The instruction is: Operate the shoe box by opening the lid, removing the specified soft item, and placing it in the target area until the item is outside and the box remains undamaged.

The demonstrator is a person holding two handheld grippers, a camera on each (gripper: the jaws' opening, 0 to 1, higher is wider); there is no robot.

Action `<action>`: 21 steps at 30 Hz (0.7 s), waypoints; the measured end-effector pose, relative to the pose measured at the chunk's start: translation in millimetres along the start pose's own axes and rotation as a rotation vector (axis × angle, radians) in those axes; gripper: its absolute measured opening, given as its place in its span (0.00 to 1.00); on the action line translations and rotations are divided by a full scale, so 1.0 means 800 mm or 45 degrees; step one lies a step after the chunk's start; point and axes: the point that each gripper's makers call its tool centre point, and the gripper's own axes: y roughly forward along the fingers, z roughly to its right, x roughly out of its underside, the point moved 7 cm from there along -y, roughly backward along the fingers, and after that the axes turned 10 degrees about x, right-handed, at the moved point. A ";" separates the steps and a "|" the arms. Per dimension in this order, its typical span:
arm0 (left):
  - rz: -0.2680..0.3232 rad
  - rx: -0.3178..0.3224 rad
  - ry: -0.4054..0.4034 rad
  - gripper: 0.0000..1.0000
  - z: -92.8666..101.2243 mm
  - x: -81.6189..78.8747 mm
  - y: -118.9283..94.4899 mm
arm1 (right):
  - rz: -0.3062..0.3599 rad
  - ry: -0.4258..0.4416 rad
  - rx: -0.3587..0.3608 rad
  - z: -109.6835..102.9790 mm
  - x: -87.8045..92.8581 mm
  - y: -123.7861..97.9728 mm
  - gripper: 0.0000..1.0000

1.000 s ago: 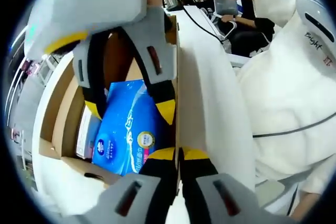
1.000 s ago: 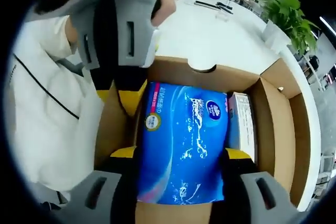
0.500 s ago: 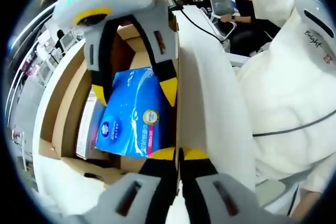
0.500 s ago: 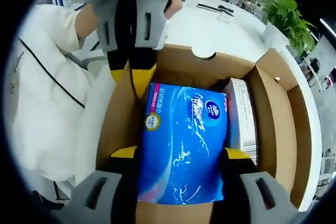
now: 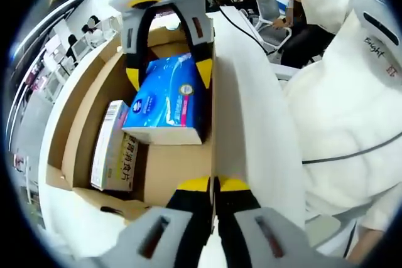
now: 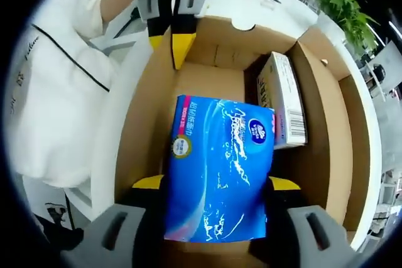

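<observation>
Holding the blue tissue pack (image 6: pixel 218 171) squarely between my right gripper (image 6: pixel 217 186) jaws, I see it raised above the cardboard floor of the shoe box (image 6: pixel 320 123), its long axis running straight ahead along the jaws — the grip sits across its width. My left gripper (image 5: pixel 212 187) is pinched shut on the upright lid (image 5: pixel 242 111), pinning that flap back on the pack's near side, so I judge the free way out is straight up. A small carton (image 6: pixel 282 101) lies just beside the pack against the far wall, and the box walls stand close round both — little room to swing sideways.
</observation>
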 end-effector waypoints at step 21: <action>0.003 -0.002 -0.008 0.01 -0.002 0.002 0.000 | -0.127 -0.018 -0.014 0.014 0.040 -0.011 0.65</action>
